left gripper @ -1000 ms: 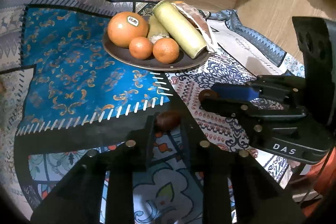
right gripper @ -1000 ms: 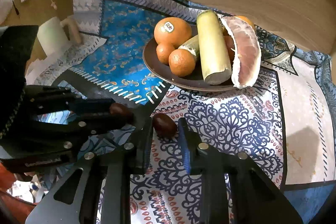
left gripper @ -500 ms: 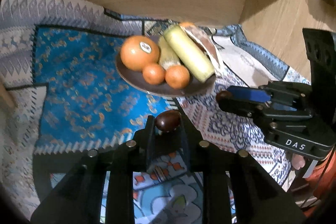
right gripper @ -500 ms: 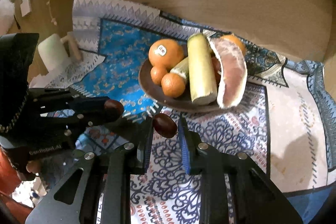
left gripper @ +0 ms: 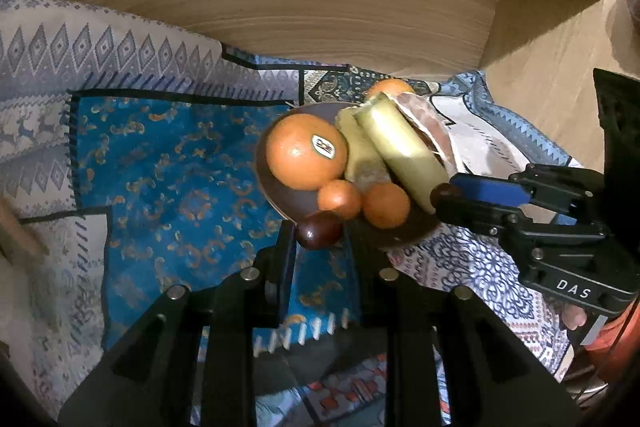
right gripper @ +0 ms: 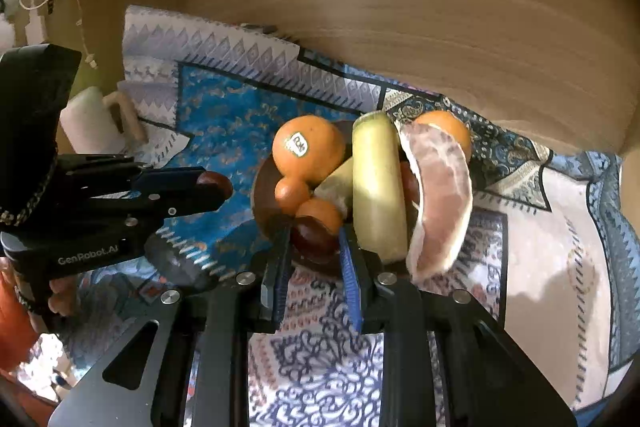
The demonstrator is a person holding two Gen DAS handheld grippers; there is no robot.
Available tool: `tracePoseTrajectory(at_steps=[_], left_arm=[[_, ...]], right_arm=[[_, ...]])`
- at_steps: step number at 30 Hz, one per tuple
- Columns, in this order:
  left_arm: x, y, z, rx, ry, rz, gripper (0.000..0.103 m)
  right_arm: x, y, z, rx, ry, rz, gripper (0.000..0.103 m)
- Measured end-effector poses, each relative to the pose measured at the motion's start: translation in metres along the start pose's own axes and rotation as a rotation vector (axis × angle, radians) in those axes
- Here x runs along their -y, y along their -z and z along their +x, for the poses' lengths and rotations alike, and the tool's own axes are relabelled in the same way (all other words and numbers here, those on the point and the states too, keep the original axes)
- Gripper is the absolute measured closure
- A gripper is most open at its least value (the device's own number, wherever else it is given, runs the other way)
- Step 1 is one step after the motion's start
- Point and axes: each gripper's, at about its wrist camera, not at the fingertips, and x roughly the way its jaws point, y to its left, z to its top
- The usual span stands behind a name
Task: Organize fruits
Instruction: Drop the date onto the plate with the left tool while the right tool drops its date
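Observation:
A dark brown plate (left gripper: 280, 195) (right gripper: 262, 203) on a patterned cloth holds a large stickered orange (left gripper: 306, 153) (right gripper: 308, 149), two small tangerines (left gripper: 386, 205), a pale green stalk (left gripper: 400, 151) (right gripper: 378, 183) and a pomelo segment (right gripper: 440, 199). My left gripper (left gripper: 320, 233) is shut on a dark red jujube (left gripper: 319, 229), held at the plate's near rim. My right gripper (right gripper: 314, 237) is shut on another dark red jujube (right gripper: 314, 235), over the plate's near edge. Each gripper also shows in the other's view, the left (right gripper: 216, 185) and the right (left gripper: 444, 195).
A wooden wall (left gripper: 320, 7) with coloured paper notes stands right behind the plate. A white roll with a wooden handle (right gripper: 96, 123) lies at the far left on the cloth. The blue patterned cloth (left gripper: 168, 179) spreads left of the plate.
Both grippers have moved forward and up toward the plate, each still holding its jujube; the plate now lies right at the fingertips.

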Motion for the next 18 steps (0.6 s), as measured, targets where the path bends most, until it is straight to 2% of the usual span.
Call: tracePoseTrajectory(at_steps=[8, 15, 18], left_arm=[[-0.011, -0.011, 0.023, -0.029, 0.016, 0.004, 0.08], [-0.014, -0.01, 0.047, -0.081, 0.045, -0.005, 0.08], [-0.011, -0.009, 0.05, -0.078, 0.041, 0.009, 0.08]], right_arm=[[0.004, -0.013, 0.02, -0.015, -0.01, -0.004, 0.081], [0.01, -0.013, 0.033, -0.031, -0.031, 0.007, 0.08], [0.012, -0.013, 0.034, -0.035, -0.043, 0.017, 0.078]])
